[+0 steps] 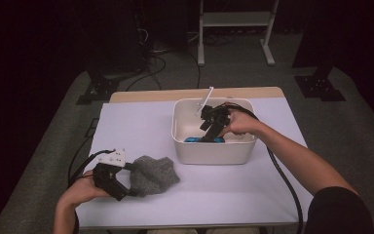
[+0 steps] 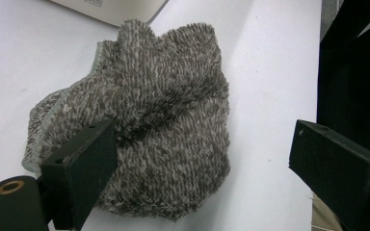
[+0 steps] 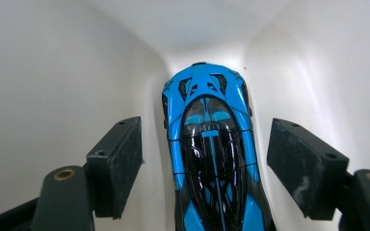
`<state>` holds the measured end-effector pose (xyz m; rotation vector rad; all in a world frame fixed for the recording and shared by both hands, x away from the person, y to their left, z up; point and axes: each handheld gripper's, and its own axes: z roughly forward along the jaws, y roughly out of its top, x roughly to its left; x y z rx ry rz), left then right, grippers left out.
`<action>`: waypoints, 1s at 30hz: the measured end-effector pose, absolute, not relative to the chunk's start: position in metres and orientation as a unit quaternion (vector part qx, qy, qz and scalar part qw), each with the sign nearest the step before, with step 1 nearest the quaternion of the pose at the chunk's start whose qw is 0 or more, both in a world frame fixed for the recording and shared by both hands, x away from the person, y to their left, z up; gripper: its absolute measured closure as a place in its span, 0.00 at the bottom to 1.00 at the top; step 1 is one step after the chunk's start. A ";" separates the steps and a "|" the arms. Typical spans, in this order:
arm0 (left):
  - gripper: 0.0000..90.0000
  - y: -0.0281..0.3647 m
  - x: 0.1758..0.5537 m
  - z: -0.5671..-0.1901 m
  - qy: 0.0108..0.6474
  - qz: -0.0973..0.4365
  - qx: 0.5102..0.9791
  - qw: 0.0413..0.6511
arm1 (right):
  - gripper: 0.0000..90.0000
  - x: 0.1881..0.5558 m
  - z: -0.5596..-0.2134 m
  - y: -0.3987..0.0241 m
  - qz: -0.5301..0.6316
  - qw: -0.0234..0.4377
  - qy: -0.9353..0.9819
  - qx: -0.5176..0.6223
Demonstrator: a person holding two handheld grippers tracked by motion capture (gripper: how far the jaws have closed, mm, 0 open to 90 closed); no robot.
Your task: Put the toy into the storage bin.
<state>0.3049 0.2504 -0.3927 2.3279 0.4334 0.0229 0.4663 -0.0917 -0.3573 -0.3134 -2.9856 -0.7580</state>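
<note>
Grasp step: right tongs (image 3: 204,161) open astride blue toy car (image 3: 212,154) in white bin (image 1: 214,151), centre frame. Left tongs (image 2: 197,168) open over grey cloth (image 2: 139,115), apparently not pinching. Next: close on car, lift.

overhead forward-down, gripper cameras close, perhaps downward

In the high view the room behind is dim, while overhead light brightens the pale lilac surface (image 1: 141,126). The picture is soft and slightly grainy. The fluffy grey knitted cloth (image 2: 149,120) looks sharp, the near black jaws blurred. Glare streaks the glossy blue toy car (image 3: 212,144); the white plastic tub's walls (image 3: 53,72) glow evenly, softly shadowed.
</note>
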 end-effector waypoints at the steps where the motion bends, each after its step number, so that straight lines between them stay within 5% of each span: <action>1: 0.10 0.250 0.305 -0.393 0.169 0.009 0.911 0.377 | 0.30 0.466 -0.357 -0.092 -0.245 0.021 -0.964 -0.100; 30: 0.10 0.246 0.308 -0.388 0.165 0.023 0.910 0.380 | 0.33 0.449 -0.305 -0.131 -0.313 -0.009 -0.941 -0.130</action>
